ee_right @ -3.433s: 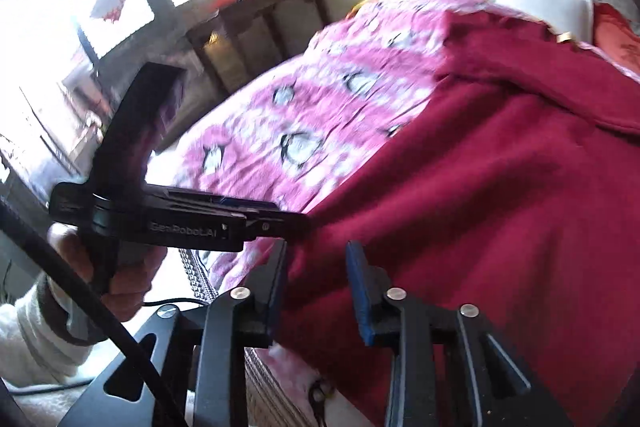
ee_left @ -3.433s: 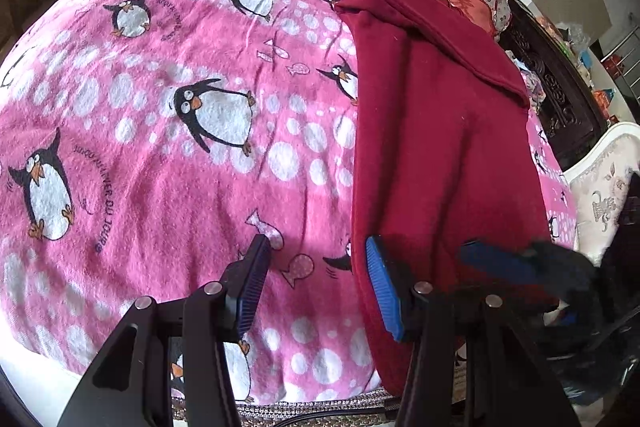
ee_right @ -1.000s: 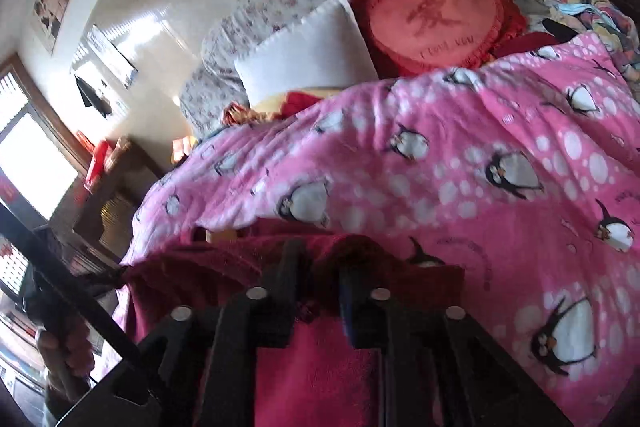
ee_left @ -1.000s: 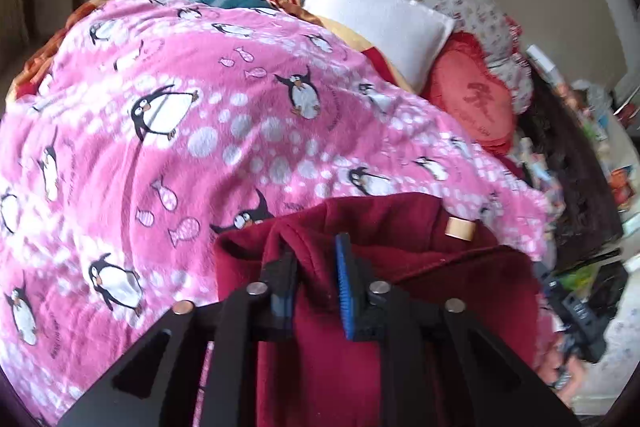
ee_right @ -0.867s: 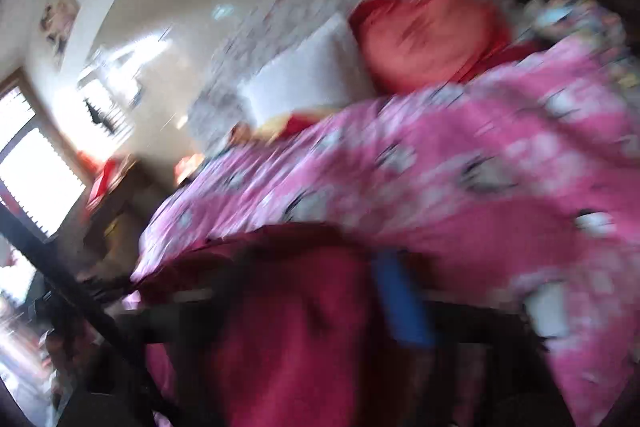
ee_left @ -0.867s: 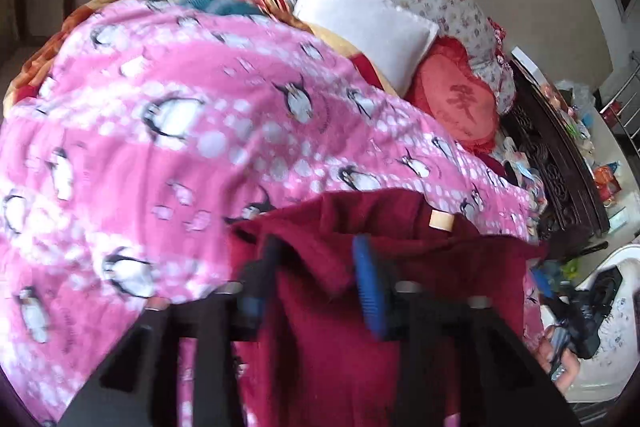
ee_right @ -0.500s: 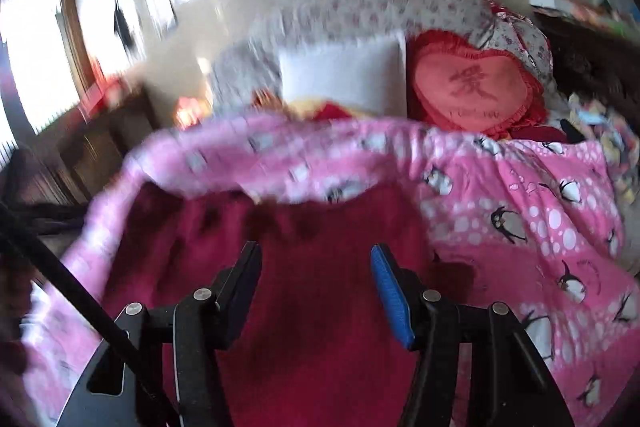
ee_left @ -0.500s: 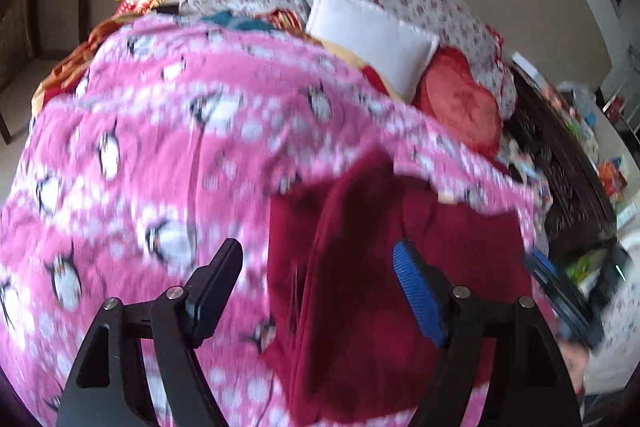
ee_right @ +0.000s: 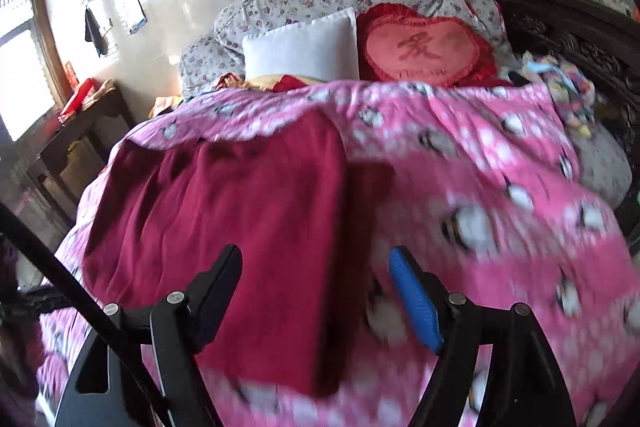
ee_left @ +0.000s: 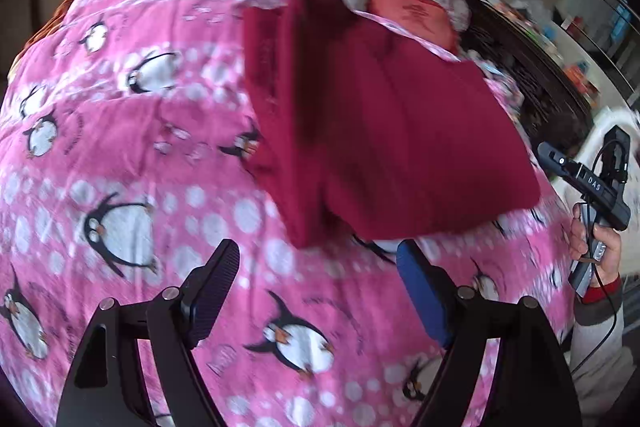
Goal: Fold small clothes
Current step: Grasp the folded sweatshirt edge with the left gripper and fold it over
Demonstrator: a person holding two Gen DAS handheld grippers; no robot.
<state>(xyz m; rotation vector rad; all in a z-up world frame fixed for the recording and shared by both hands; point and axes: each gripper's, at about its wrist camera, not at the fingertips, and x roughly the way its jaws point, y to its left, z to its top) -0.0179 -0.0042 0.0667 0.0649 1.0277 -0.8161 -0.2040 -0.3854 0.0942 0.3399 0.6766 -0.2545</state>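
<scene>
Two grippers spread wide and holding nothing, one fold sitting on the bed.

You're hovering your left gripper point(ee_left: 316, 291) and right gripper point(ee_right: 314, 293) empty over the pink penguin-print fleece blanket point(ee_left: 120, 131), likely so the dark red fleece garment point(ee_left: 380, 131) settles. It's lying doubled over mid-bed, short of the white square pillow point(ee_right: 300, 51) and red heart-shaped cushion point(ee_right: 420, 49). That near edge is sitting just ahead of your jaws, probably for the next fold.
</scene>
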